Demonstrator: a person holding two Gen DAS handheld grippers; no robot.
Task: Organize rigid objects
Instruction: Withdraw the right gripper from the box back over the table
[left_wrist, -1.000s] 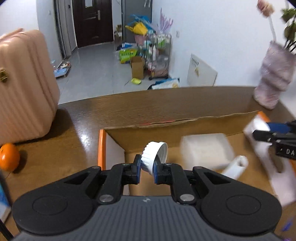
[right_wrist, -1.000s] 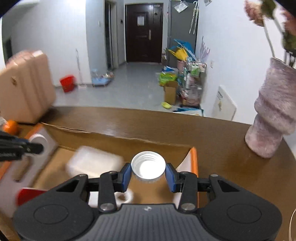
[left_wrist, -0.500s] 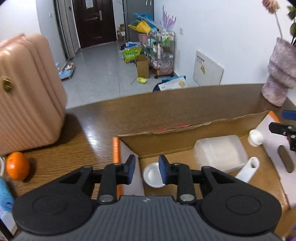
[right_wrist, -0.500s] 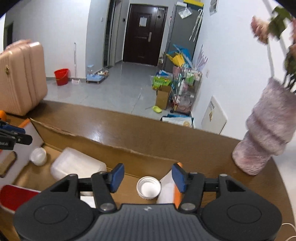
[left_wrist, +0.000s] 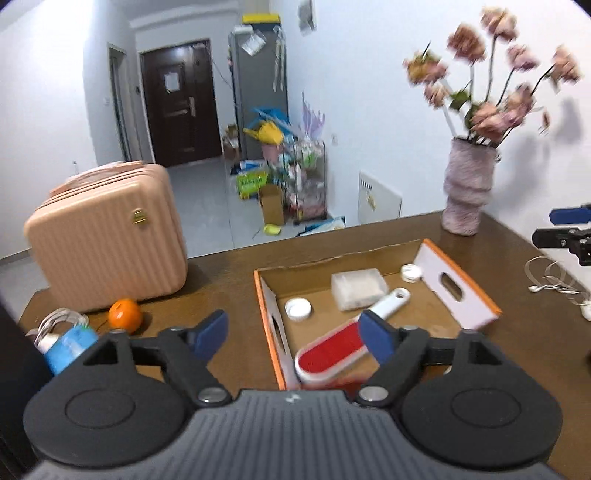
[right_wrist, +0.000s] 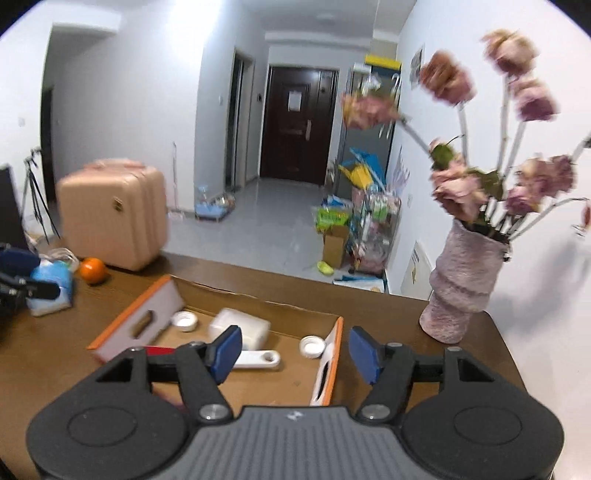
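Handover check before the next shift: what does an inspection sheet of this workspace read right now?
Surface: brown wooden table, no spills seen.
Job's things: cardboard box holds two white caps, a white block and a red-and-white brush.
Clutter: orange, blue pack, pink suitcase, vase of flowers.
Grippers: left tool and right tool open, nothing between the jaws, which have just been opening.
Cables: white cord at right; white loop at left.
Surroundings: hallway, dark door, floor clutter.
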